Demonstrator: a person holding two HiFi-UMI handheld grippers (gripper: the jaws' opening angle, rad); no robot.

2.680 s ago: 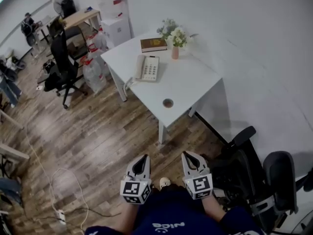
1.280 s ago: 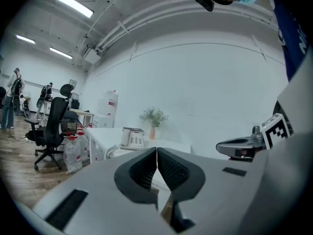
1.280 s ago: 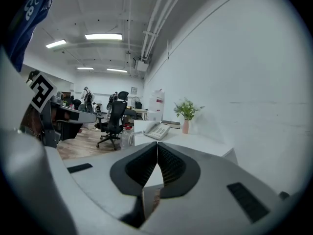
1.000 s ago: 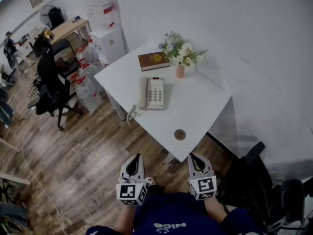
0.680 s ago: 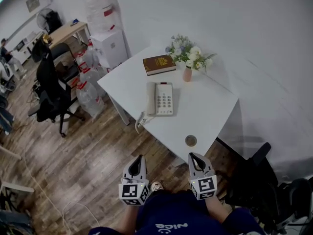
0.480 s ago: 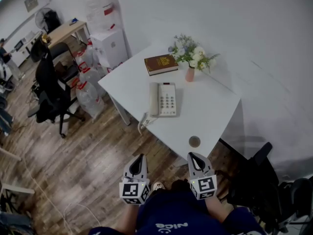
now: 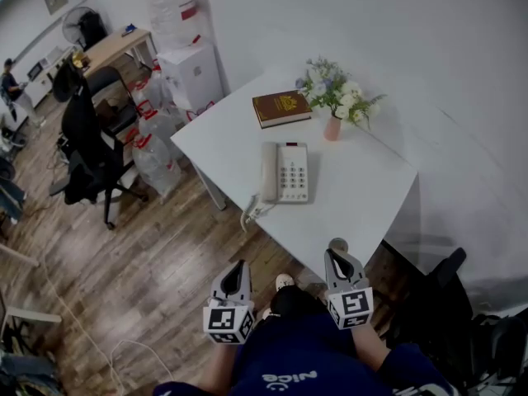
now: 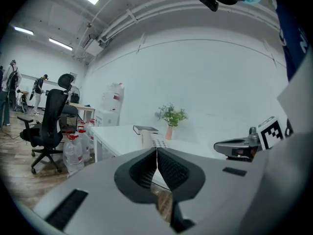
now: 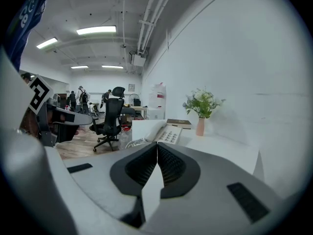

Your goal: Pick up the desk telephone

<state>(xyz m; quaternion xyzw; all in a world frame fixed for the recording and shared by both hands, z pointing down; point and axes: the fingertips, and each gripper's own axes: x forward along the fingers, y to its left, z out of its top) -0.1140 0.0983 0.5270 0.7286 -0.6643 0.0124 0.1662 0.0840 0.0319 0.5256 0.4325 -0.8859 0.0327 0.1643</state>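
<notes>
A cream desk telephone with its handset on the left lies near the middle of the white table; its coiled cord hangs over the near edge. It also shows in the right gripper view as the telephone and, partly hidden, in the left gripper view as the telephone. My left gripper is shut and empty over the floor, short of the table. My right gripper is shut and empty, its tip at the table's near edge.
A brown book and a pink vase of flowers stand at the table's far side. A small round disc lies at the near edge by my right gripper. Water jugs, a black chair and boxes stand left. A dark chair is right.
Both grippers and the view have moved toward the table; the telephone sits nearer in the picture. The right gripper's tip now reaches the table's near edge. Jaws stayed shut.
</notes>
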